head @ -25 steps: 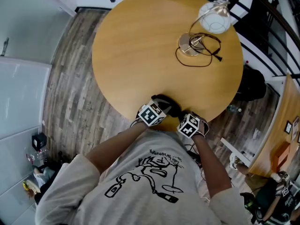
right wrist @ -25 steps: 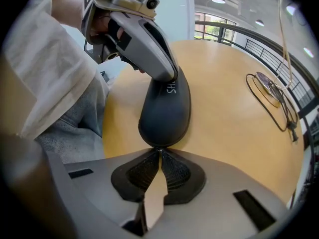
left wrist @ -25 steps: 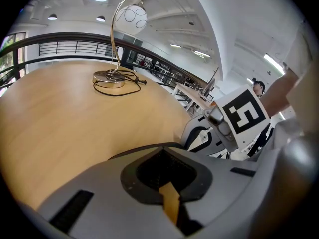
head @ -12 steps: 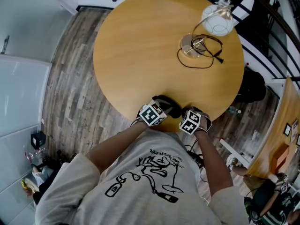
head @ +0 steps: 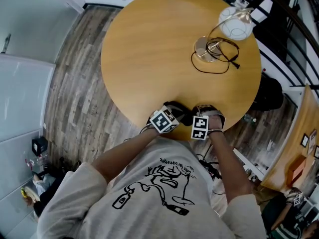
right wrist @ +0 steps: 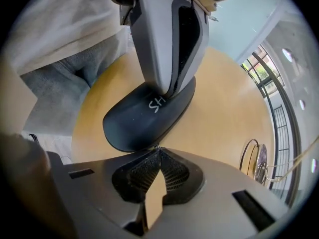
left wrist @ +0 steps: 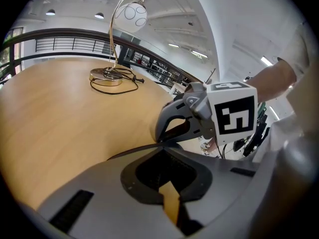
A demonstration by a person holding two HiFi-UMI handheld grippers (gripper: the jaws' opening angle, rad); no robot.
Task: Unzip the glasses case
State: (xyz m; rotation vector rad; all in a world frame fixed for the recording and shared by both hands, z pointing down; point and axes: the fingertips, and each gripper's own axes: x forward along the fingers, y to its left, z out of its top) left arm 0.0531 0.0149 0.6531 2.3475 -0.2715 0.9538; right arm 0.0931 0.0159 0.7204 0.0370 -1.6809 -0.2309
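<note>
The black glasses case [head: 178, 109] lies at the near edge of the round wooden table [head: 149, 54], right in front of the person. My left gripper [left wrist: 162, 145] is shut on the case's rim [left wrist: 130, 153]. In the right gripper view the case [right wrist: 142, 116] shows white lettering, and the left gripper [right wrist: 167, 90] pinches its far side from above. My right gripper [right wrist: 158, 148] is shut at the case's near edge, on what looks like the small zipper pull. In the head view both marker cubes hide the jaws, and the right gripper [head: 195, 117] sits just right of the case.
A desk lamp with a white globe shade [head: 234, 23] and a round metal base [head: 205, 48] stands at the table's far right, with its black cable [head: 222, 59] looped beside it. Wooden floor and a railing surround the table.
My right gripper has turned and shifted a little left, closer against the case's right end. The left gripper and the case have stayed in place.
</note>
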